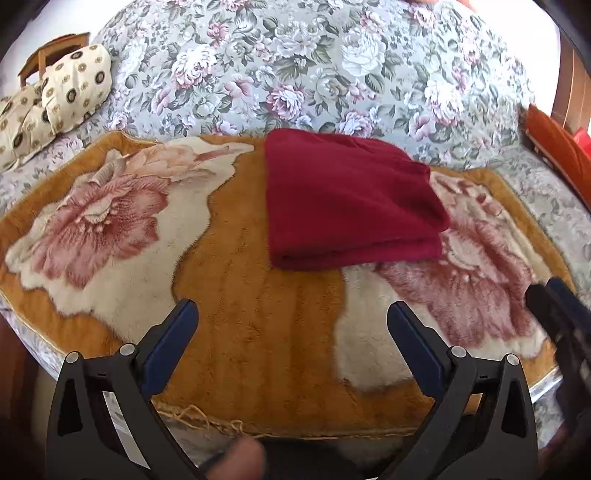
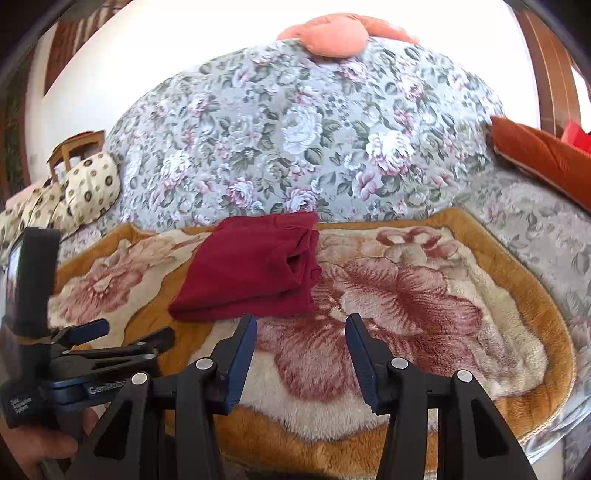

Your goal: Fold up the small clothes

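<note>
A dark red garment (image 1: 351,199) lies folded into a thick rectangle on the plush floral blanket (image 1: 251,325). It also shows in the right wrist view (image 2: 251,269), left of centre, with its layered edges facing right. My left gripper (image 1: 291,310) is open and empty, held back from the garment's near edge. My right gripper (image 2: 301,321) is open and empty, just short of the garment's near right corner. The left gripper also shows in the right wrist view (image 2: 136,334) at lower left. The right gripper (image 1: 554,291) shows dark and blurred at the right edge of the left wrist view.
The blanket (image 2: 443,295) covers a sofa seat with a floral backrest (image 2: 295,140). Cream patterned cushions (image 1: 55,96) sit at the left, an orange cushion (image 2: 546,155) at the right, a peach cushion (image 2: 328,33) on top. A wooden chair (image 2: 74,147) stands behind.
</note>
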### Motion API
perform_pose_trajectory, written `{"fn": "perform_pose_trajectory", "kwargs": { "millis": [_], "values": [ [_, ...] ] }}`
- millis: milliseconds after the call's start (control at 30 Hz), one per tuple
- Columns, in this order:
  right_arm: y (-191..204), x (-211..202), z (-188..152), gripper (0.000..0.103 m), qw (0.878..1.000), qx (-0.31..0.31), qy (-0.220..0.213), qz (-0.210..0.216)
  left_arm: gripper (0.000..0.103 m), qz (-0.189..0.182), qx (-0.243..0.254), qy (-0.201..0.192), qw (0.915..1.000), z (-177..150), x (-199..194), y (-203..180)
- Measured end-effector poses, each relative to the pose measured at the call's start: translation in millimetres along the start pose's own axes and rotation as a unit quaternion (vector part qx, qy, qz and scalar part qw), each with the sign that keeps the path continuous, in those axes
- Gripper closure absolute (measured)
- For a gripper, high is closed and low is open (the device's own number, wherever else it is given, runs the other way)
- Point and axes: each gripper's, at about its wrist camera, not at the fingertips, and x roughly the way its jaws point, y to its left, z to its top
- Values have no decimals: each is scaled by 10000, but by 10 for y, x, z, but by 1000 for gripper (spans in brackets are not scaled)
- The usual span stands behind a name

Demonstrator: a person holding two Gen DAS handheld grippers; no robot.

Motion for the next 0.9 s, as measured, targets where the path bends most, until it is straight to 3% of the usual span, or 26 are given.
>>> {"fn": "perform_pose_trajectory", "kwargs": {
  "millis": [100,333,533,900],
  "values": [
    [59,-77,-29,55,9998,-165,-85,-61,1,52,80,-211,9997,-23,-92,-20],
    [-9,-96,-59,55,9999,-8,-109,-94,0,50,131,-292,9995,-24,-122,-40],
    [-45,-38,-58,55,10000,67,25,-28,0,-198,8,-113,9997,-9,-49,14],
    [32,-7,-63,55,9999,-98,76,-12,0,-127,-95,268,9995,-28,122,43]
  ]
}}
